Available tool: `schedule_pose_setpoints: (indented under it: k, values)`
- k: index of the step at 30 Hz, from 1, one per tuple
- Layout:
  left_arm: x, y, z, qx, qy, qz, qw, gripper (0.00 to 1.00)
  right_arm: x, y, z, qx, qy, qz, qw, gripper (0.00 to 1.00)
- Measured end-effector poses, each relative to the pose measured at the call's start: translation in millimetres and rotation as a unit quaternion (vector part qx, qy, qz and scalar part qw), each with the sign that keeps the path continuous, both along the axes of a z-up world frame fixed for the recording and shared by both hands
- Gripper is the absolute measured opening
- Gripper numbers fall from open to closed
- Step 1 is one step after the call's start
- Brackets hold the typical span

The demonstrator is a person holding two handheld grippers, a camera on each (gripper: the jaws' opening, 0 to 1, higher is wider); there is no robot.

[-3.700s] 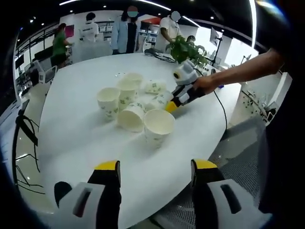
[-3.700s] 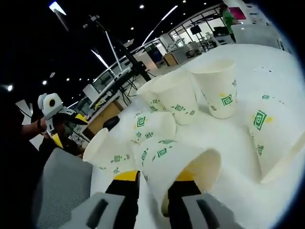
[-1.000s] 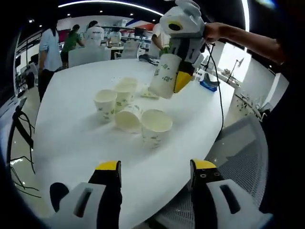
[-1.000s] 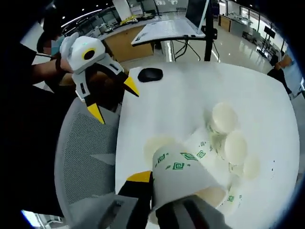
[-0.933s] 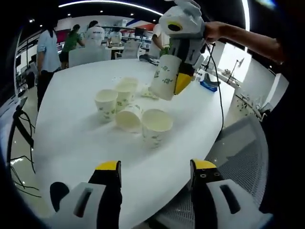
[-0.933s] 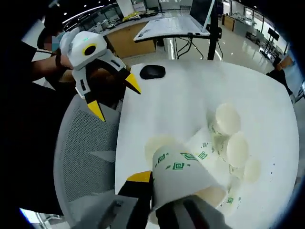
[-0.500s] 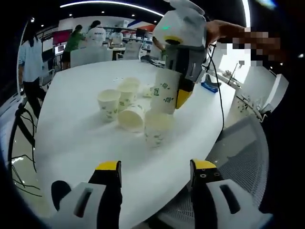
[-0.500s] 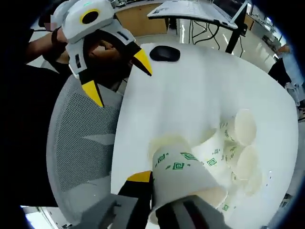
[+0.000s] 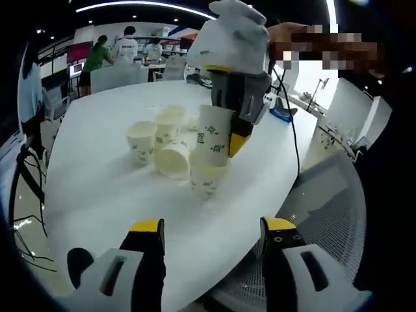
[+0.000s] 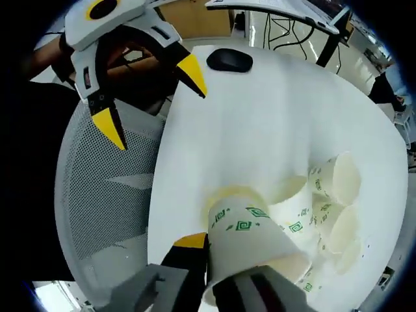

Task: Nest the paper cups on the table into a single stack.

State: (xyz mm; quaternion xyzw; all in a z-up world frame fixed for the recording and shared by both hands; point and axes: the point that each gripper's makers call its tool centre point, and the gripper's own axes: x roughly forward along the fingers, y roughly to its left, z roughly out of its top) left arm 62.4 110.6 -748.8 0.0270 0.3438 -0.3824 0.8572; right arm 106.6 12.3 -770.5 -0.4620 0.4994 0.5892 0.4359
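In the left gripper view, your left tool (image 9: 211,244) hangs released over the near edge of the white desk (image 9: 97,188), jaws wide apart with nothing between them. Farther in, your right tool (image 9: 232,133) comes down from above, clenched on a paper cup (image 9: 214,137) — that cup stands upright with its base sunk into the mouth of a second cup (image 9: 206,180) standing near the desk's right edge. Just to the left of that pair a tipped cup (image 9: 173,158) lies on its side, mouth toward you. Behind it more cups (image 9: 142,141) stand upright in a loose cluster around the middle of the desk. People stand beyond the far edge.

In the right gripper view, your right tool (image 10: 221,273) grips the paper cup (image 10: 250,244) by its wall, one jaw outside and the other apparently inside the mouth. The second cup's rim (image 10: 229,194) shows just past the held one, near the desk (image 10: 273,110) edge that borders a grey mesh chair (image 10: 104,195). The other cups (image 10: 335,188) lie to the right. Your left tool (image 10: 151,97) is at upper left, open — and a black mouse (image 10: 230,60) sits toward the far edge.
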Motion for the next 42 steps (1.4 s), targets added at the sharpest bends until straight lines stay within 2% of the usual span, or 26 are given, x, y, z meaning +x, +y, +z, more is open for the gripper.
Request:
schedule_pose_setpoints:
  k: [21,42]
  values:
    - [1.6,3.1,1.7,-0.003,-0.004,0.001,1.0,0.59,-1.4,-5.2,-5.3,-0.007,-0.003,0.015,0.9999,0.0]
    - [0.7,3.8,0.3,0.001,-0.003,-0.004,1.0,0.59,-1.3,-4.5,-2.4,0.003,-0.001,0.01,0.9999,0.08]
